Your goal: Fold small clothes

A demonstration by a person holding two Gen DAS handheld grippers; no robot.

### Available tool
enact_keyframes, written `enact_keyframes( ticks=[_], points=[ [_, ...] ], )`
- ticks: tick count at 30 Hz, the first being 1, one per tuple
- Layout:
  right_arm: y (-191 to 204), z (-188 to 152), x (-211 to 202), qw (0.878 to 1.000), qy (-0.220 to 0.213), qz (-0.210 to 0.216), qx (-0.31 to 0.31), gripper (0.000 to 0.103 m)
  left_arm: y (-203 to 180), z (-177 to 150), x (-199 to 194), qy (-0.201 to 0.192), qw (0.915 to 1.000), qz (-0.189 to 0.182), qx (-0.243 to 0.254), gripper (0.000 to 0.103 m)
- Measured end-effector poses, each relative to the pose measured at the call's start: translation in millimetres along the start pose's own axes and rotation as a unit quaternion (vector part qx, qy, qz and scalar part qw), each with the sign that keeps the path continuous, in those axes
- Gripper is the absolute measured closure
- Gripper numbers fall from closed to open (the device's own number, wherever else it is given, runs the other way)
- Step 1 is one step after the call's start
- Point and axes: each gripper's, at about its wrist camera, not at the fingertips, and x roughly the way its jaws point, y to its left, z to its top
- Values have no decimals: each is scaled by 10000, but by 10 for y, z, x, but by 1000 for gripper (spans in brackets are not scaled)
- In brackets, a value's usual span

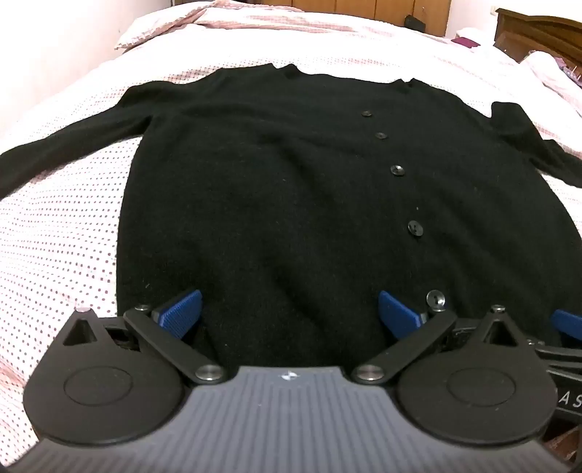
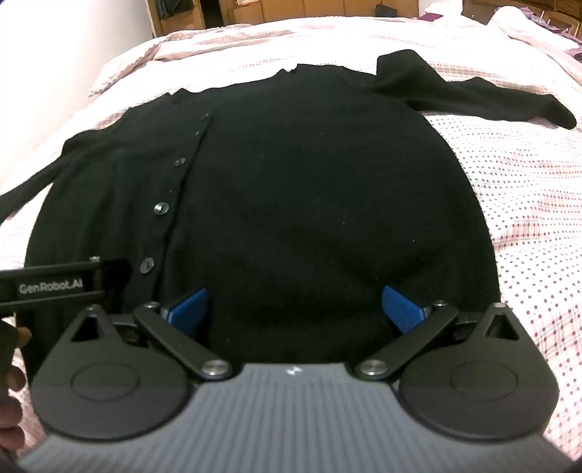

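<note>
Black cardigan (image 1: pixel 291 182), centre of both views: matt knitted cloth, slightly fuzzy, flecked with pale lint. Its buttons (image 1: pixel 397 170): dark, glossy, plastic-looking. Bed cover (image 1: pixel 62 233), at the frame edges: thin woven cloth, matt, pale with small dark dots and faint pink checks. Left gripper (image 1: pixel 289 309) and right gripper (image 2: pixel 294 303), lower frame: matt black plastic arms, ribbed grey body, bright metal pivot pins; blue pads (image 2: pixel 402 303) finely textured. Furniture (image 1: pixel 538 32), upper right of the left wrist view: brown wood, low sheen.
</note>
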Motion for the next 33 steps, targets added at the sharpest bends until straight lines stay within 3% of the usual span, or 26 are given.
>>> enact_keyframes(
  ticks=[12,16,19,33],
  points=[
    [6,3,-2,10000,47,-24,-20,0,38,27,-6,57,10000,-43,-41,0],
    [26,96,-39,9999,166,-27,-33,0,6,65,-28,234,9997,-24,-22,0],
    [8,141,-138,10000,40,2,53,0,21,79,-99,263,9996,-28,-98,0],
    [121,178,-924,9953,-924,-197,-191,0,-46,76,-1126,-602,9980,170,-44,0]
  ],
)
